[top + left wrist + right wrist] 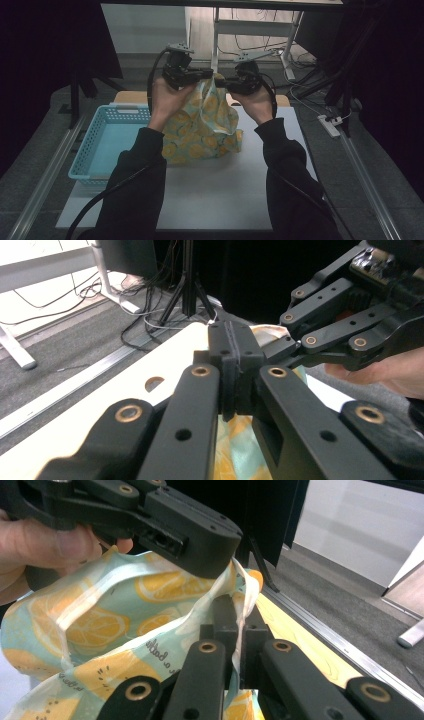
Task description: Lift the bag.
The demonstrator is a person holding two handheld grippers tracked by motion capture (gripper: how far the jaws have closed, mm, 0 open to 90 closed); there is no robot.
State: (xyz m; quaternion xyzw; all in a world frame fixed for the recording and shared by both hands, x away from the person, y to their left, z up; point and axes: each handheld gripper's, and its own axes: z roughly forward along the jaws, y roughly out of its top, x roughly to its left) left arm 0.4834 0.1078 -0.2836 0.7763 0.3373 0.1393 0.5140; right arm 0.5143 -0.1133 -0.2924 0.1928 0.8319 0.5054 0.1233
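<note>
Pale teal bag (205, 127) printed with orange lemon slices, top edge pinched and lifted, lower part slumped on the white tabletop (225, 195)

The high view looks forward and down over the white table (220, 195) from well above. Each gripper view sits close behind its own jaws; all three share the lemon-print bag (210, 132).

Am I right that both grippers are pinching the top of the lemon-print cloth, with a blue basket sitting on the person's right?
Not quite: the blue basket sits on the person's left, as the high view shows. The left gripper and right gripper do pinch the top of the lemon-print cloth.
</note>
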